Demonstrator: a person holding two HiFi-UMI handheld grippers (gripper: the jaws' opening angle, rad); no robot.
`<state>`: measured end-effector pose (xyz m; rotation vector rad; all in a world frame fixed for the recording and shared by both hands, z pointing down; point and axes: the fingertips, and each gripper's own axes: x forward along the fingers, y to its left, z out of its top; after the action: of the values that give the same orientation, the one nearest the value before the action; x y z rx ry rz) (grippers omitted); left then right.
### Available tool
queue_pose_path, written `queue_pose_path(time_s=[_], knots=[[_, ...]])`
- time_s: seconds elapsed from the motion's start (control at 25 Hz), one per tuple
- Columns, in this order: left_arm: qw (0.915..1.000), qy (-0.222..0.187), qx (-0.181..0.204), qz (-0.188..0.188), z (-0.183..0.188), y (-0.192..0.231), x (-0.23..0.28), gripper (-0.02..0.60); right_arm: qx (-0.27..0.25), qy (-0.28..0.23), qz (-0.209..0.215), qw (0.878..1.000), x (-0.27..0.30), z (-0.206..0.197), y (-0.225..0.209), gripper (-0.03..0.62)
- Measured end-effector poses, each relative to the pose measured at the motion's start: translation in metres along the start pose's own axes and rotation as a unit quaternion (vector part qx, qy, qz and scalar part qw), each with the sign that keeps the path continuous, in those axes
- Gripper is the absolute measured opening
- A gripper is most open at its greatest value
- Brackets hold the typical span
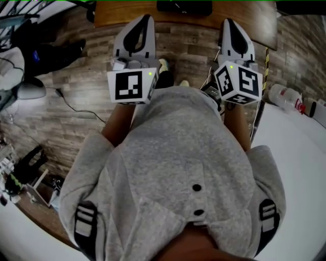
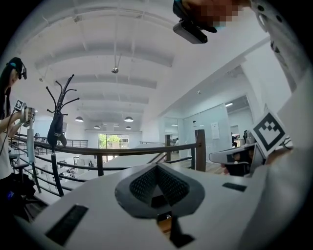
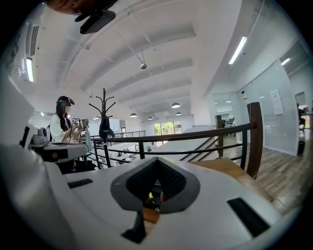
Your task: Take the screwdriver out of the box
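No box or screwdriver shows in any view. In the head view my left gripper (image 1: 144,20) and right gripper (image 1: 227,23) are held side by side in front of the grey sweatshirt (image 1: 178,163), both pointing towards a wooden tabletop (image 1: 117,15). Each carries its marker cube, the left one (image 1: 131,85) and the right one (image 1: 238,81). In the left gripper view the left gripper (image 2: 156,167) has its jaws meeting at a point with nothing between them. The right gripper (image 3: 155,161) looks the same in its own view, shut and empty.
Wooden plank floor (image 1: 76,127) lies below, with a black cable (image 1: 76,107). A white table (image 1: 300,153) at the right bears a bottle (image 1: 285,97). A railing (image 2: 122,151) and a coat stand (image 2: 57,127) stand ahead. Another person (image 3: 61,124) works at the left.
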<state>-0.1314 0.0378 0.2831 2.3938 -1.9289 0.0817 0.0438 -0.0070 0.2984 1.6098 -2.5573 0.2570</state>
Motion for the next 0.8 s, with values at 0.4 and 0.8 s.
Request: queue_pose_path(time_s=[0.4,0.8], knots=[[0.9999,0.012,0.006,-0.011,-0.012,0.045,0.054,0.011,-0.004,0.016,-0.018,1.000,0.065,-0.001,-0.003,0.011],[0.9992,0.014,-0.013,-0.034,-0.015,0.067,0.081,0.011,-0.010,0.023,-0.026,0.999,0.099,0.006,0.006,0.011]])
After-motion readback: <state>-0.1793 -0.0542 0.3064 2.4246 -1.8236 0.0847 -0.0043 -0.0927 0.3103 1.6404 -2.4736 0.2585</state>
